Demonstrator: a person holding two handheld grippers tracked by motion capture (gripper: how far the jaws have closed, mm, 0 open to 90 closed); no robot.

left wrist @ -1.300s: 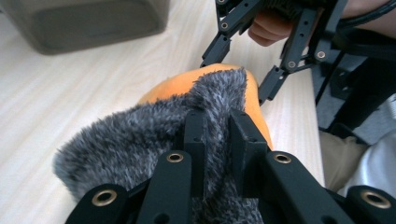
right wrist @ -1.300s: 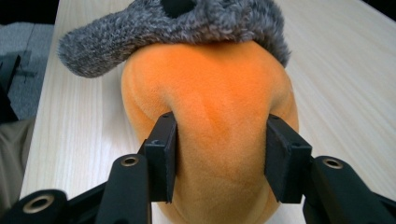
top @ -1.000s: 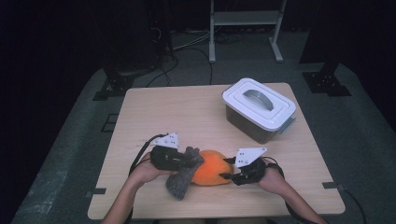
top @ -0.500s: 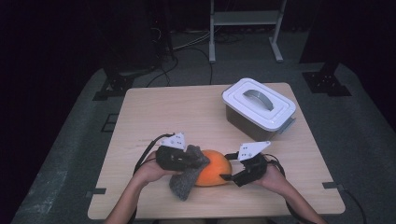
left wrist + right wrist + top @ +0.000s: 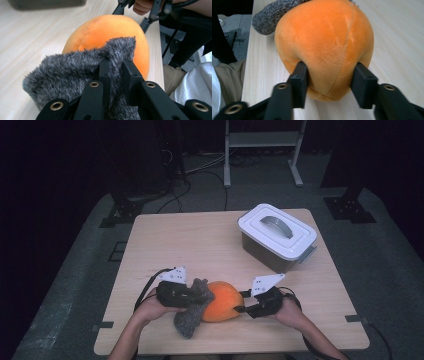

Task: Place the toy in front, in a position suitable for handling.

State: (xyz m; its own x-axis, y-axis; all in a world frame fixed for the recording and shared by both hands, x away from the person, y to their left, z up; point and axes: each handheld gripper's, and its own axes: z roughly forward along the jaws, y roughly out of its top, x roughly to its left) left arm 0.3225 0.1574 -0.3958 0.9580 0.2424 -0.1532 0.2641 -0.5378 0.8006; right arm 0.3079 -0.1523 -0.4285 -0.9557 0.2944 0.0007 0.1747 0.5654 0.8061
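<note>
The soft, light orange plush ball [image 5: 324, 47] is squeezed by the just-closing right gripper [image 5: 329, 75], its grey furry flap [image 5: 75, 72] pinched by the left gripper [image 5: 116, 75].

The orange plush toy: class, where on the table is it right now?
In the high view the orange plush toy lies near the table's front edge, between the left gripper, shut on its grey furry part, and the right gripper.

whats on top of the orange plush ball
A grey furry cloth drapes over the near side of the orange plush ball, pinched by the left gripper. What lies under the cloth is hidden.
</note>
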